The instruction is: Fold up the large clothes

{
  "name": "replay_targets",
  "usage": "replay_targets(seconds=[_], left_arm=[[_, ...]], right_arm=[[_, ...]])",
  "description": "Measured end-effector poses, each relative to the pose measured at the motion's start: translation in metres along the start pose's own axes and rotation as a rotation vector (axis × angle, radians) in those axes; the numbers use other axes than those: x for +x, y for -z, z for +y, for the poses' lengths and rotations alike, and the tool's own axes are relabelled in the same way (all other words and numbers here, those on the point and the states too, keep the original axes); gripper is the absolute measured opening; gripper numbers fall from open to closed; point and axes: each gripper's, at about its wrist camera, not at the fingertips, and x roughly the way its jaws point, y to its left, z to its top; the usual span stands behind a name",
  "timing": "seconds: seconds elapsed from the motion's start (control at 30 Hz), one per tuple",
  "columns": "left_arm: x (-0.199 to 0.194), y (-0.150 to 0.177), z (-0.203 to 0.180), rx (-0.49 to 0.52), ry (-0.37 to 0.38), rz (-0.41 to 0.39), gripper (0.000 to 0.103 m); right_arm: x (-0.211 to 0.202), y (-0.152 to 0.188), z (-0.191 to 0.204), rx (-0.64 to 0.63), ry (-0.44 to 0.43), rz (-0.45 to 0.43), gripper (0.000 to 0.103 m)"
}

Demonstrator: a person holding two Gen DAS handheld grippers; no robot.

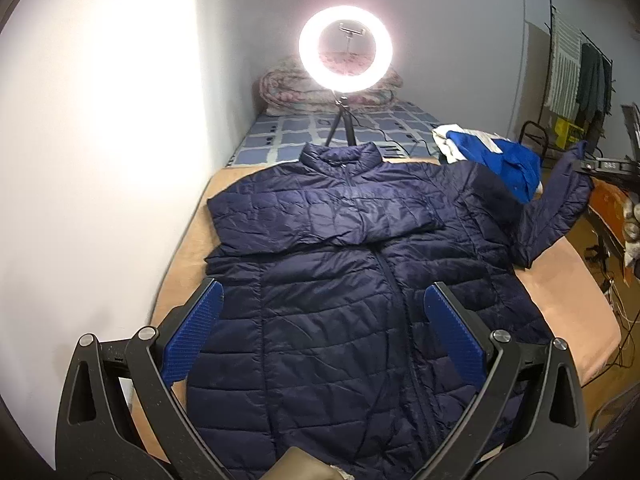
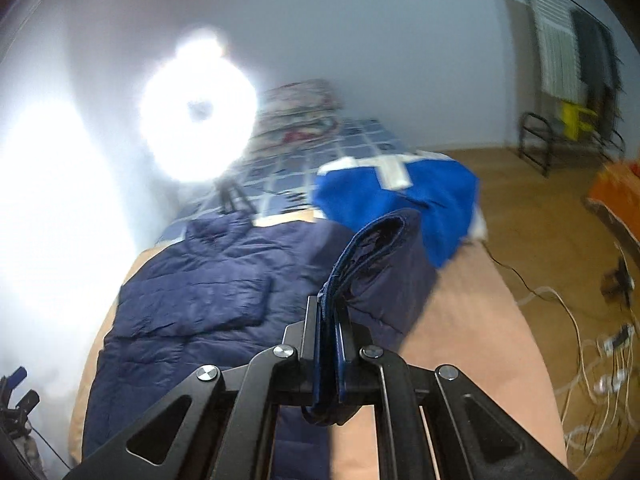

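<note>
Blue-padded fingers [image 1: 192, 332] of the left gripper [image 1: 320, 320] stand wide apart, nothing between them, hovering over the lower half of the jacket [image 1: 340, 280]. That navy quilted jacket lies front-up on a peach sheet [image 1: 568, 304], collar toward the far end, 1 sleeve folded across the chest. Its other sleeve [image 1: 560, 208] rises off the bed's right side, its cuff pinched in the right gripper [image 1: 588, 166]. A blue garment [image 1: 504, 160] sits just beyond that shoulder, with a lit ring light [image 1: 346, 42] on a tripod behind the collar and a rolled quilt [image 1: 280, 92] at the wall. Bare sheet shows along both long edges; a white wall runs close on the left.

From the right wrist, the right gripper [image 2: 329, 312] is clamped flat on the sleeve [image 2: 376, 248] cuff, which stands up from its pads. Behind it lies the jacket [image 2: 192, 312], blurred, with the blue garment [image 2: 400, 196] touching the raised sleeve's far side. Right of the sheet [image 2: 472, 340] the wooden floor [image 2: 520, 220] is open near the bed, with white cables [image 2: 592, 344] tangled further out. The left gripper [image 2: 18, 396] barely shows at the lower left edge.
</note>
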Motion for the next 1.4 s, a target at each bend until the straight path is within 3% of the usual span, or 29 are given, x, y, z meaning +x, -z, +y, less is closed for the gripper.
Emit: replay_targets(seconds=[0.3,0.63,0.97,1.03,1.1,1.27,1.4], left_arm=[[-0.007,0.001,0.031,0.012,-0.122,-0.081,0.102],[0.025,0.019,0.059,-0.024,-0.168,-0.046,0.102],[0.063,0.028,0.077,-0.117,-0.045,0.043,0.102],[0.069,0.026,0.079,-0.146,-0.009,0.063,0.102],[0.076,0.022,0.079,-0.172,0.036,0.08,0.102],[0.101,0.006,0.069,-0.219,0.164,0.122,0.102],[0.136,-0.007,0.059,-0.261,0.258,0.19,0.095]], right_arm=[[0.08,-0.008,0.112,-0.145,-0.133,0.082,0.003],[0.184,0.021,0.229,-0.268,-0.24,0.196,0.003],[0.248,0.07,0.284,-0.297,-0.344,0.333,0.005],[0.252,0.074,0.286,-0.299,-0.373,0.359,0.017],[0.248,0.076,0.285,-0.298,-0.408,0.357,0.039],[0.218,0.064,0.269,-0.284,-0.449,0.321,0.05],[0.174,0.048,0.227,-0.236,-0.455,0.279,0.053]])
